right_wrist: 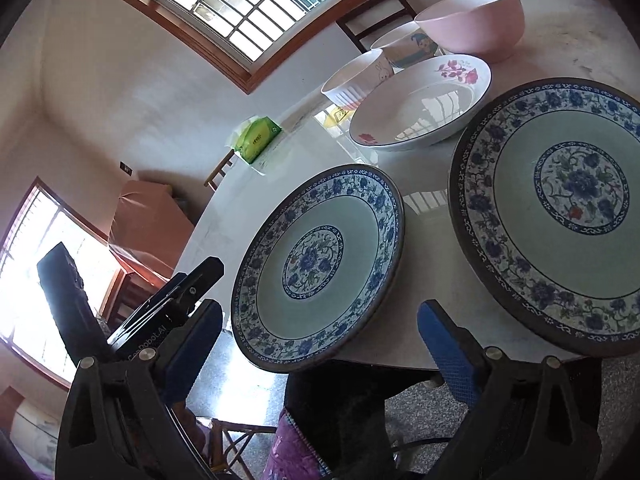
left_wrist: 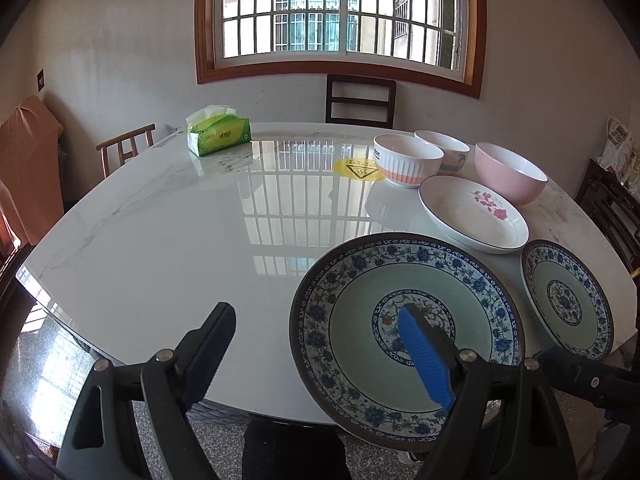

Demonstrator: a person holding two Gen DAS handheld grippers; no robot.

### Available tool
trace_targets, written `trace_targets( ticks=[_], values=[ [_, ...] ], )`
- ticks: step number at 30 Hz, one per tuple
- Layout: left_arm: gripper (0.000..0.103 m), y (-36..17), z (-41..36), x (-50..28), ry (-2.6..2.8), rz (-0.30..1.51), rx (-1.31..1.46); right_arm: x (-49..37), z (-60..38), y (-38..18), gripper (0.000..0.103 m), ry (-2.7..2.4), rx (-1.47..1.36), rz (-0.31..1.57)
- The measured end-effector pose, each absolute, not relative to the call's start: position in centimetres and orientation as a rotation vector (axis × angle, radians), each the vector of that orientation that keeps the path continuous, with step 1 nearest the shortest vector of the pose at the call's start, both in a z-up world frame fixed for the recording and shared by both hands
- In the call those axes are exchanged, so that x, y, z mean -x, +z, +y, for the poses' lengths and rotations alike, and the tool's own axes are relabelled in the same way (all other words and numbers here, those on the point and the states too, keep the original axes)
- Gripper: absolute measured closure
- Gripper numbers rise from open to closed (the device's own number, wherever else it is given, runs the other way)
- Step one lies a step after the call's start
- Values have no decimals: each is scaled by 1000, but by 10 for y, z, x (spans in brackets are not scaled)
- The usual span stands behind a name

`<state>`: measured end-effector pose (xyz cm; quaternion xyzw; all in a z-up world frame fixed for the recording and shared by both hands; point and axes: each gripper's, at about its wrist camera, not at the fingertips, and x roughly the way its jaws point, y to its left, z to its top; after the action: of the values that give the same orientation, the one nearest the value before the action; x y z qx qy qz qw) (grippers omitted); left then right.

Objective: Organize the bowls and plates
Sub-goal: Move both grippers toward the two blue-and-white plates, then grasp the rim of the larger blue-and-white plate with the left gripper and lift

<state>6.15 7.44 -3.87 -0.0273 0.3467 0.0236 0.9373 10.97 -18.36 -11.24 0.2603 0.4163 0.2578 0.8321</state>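
A large blue-and-white floral plate [left_wrist: 360,344] [right_wrist: 320,264] juts past the near edge of the white table [left_wrist: 180,240]. My left gripper [left_wrist: 316,309] is open wide; its blue-padded finger [left_wrist: 424,356] hovers over the plate's centre and its black one stands over bare table to the left. My right gripper [right_wrist: 320,306] is also open, its fingers on either side of that plate's near rim without touching it. A second blue-and-white plate [left_wrist: 568,300] [right_wrist: 560,216] lies to the right. Behind them are a white rose-printed plate [left_wrist: 472,216] [right_wrist: 420,108], a ribbed white bowl [left_wrist: 406,160], a small cartoon bowl [left_wrist: 444,152] and a pink bowl [left_wrist: 510,172] [right_wrist: 476,20].
A green tissue pack [left_wrist: 218,132] sits at the far left of the table and a yellow sticker [left_wrist: 358,170] is near the bowls. Chairs stand around the table, under a barred window. A person's dark legs show below the table edge.
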Motion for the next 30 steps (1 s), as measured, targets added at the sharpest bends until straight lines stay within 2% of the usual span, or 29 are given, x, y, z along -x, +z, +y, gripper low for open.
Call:
trace_targets(
  ticks=[11, 12, 14, 16, 20, 23, 25, 26, 29, 30],
  values=[
    [19, -51, 82, -75, 33, 757, 82, -123, -174, -119, 13, 518, -524, 916],
    [24, -53, 82, -76, 30, 764, 86, -125, -175, -120, 14, 518, -528, 923],
    [40, -56, 84, -79, 19, 787, 93, -127, -173, -121, 17, 516, -521, 923],
    [68, -63, 85, -85, 2, 832, 109, -129, -172, -122, 21, 515, -508, 923],
    [75, -66, 88, -90, 5, 868, 134, -132, -169, -123, 31, 517, -491, 932],
    [84, -65, 90, -90, 26, 864, 126, -132, -168, -124, 41, 503, -474, 933],
    [89, -64, 93, -90, 39, 857, 121, -134, -170, -125, 51, 487, -472, 936],
    [89, -65, 95, -90, 42, 855, 126, -135, -172, -126, 54, 483, -479, 938],
    [89, -67, 100, -90, 65, 845, 126, -137, -175, -129, 69, 471, -471, 946],
    [90, -67, 101, -90, 70, 841, 128, -138, -175, -131, 78, 466, -470, 950]
  ],
)
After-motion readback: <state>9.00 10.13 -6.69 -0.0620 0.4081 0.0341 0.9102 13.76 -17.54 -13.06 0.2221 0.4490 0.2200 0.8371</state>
